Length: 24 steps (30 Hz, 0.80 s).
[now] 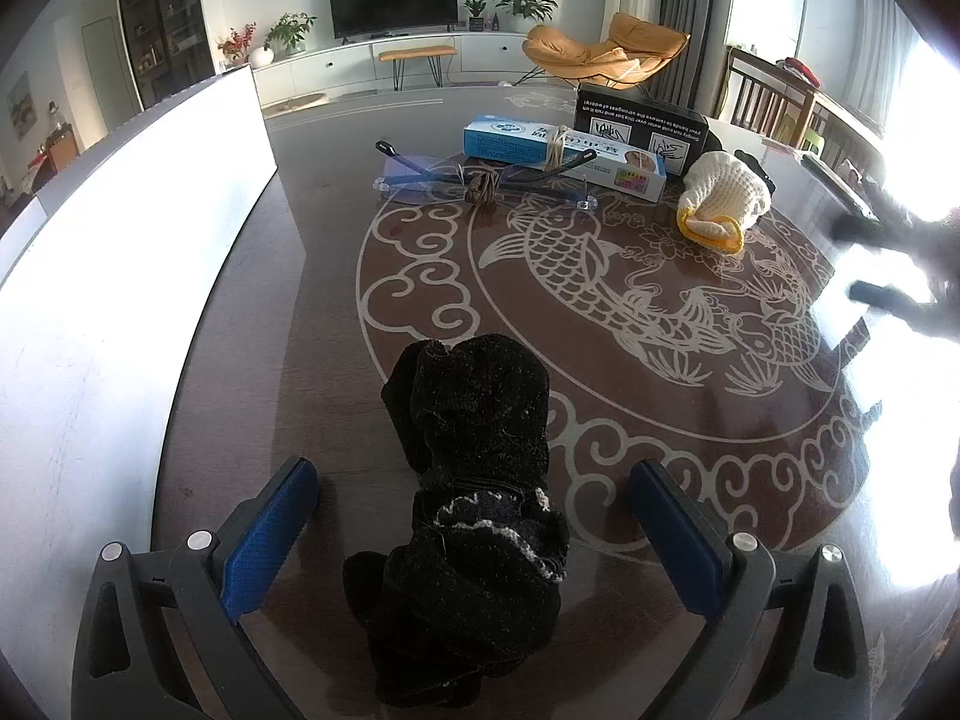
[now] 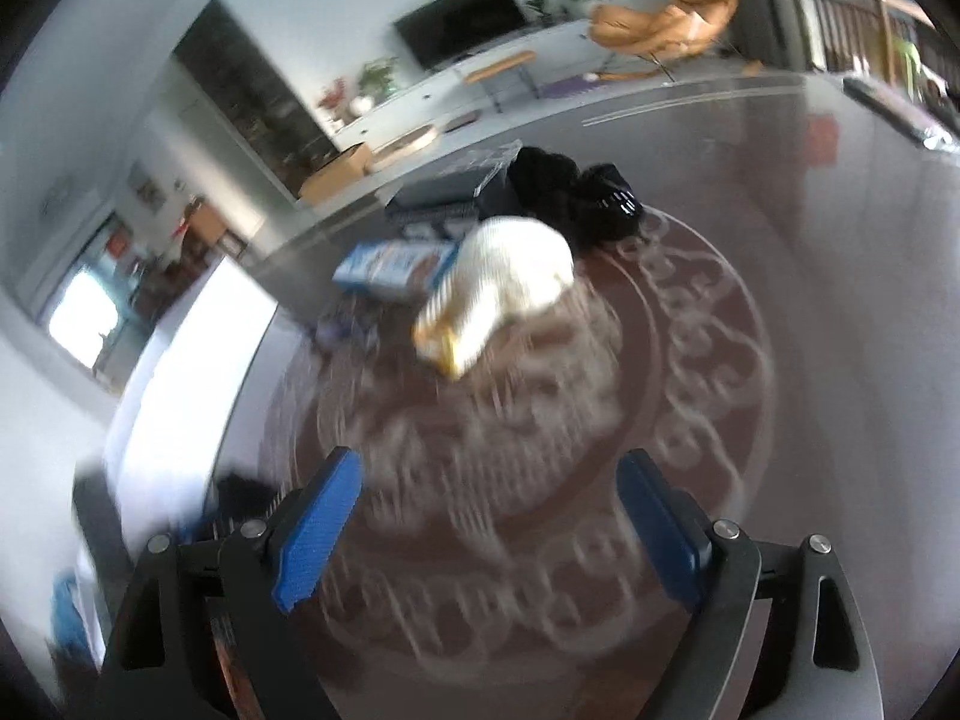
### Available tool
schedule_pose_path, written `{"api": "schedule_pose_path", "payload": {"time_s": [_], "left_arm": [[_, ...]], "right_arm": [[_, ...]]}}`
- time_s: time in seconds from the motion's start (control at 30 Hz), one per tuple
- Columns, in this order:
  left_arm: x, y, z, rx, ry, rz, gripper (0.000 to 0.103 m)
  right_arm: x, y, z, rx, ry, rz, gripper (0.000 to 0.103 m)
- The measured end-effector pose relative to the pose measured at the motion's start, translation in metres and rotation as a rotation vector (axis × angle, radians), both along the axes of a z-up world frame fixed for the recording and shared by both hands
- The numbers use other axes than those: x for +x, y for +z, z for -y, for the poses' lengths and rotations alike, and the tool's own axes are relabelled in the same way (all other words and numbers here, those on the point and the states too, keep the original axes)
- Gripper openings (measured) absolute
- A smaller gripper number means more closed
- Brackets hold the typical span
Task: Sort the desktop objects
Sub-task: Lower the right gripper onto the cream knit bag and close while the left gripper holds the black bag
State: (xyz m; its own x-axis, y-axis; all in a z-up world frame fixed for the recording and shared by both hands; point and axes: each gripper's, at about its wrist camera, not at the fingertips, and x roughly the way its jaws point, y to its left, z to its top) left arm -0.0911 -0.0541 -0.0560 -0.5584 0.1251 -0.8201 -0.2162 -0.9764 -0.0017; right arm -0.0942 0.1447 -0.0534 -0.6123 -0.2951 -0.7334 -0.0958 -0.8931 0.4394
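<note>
Left wrist view: left gripper (image 1: 474, 531) is hovering low w/ fingers spread wide, straddling the black glove (image 1: 474, 516) lying on the table (image 1: 630, 360), pads not touching it. Farther off, glasses (image 1: 480, 177), blue box (image 1: 564, 156) and white glove (image 1: 723, 201) are sitting near the far edge. Right wrist view, blurry: right gripper (image 2: 489, 531) is tilting over bare table, fingers apart, holding nothing.

The whole right wrist view is smeared by motion blur; print on the blue box (image 2: 393, 264) cannot be read. The right gripper (image 1: 888, 258) is blurred against glare at the left view's edge, its fingers indistinct.
</note>
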Motion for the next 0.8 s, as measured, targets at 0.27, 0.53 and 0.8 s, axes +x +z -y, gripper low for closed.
{"api": "schedule_pose_path", "payload": {"time_s": [0.27,0.53,0.8], "left_arm": [[0.000,0.000,0.000,0.001,0.001,0.000,0.103],[0.000,0.000,0.001,0.002,0.001,0.000,0.103],[0.000,0.000,0.001,0.002,0.000,0.000,0.103]], "right_arm": [[-0.096,-0.019,0.026,0.018,-0.082,0.163,0.090],[-0.086,-0.013,0.060,0.294,0.181,0.054,0.035],[0.011,0.004,0.063,0.252,0.511,-0.063,0.023]]}}
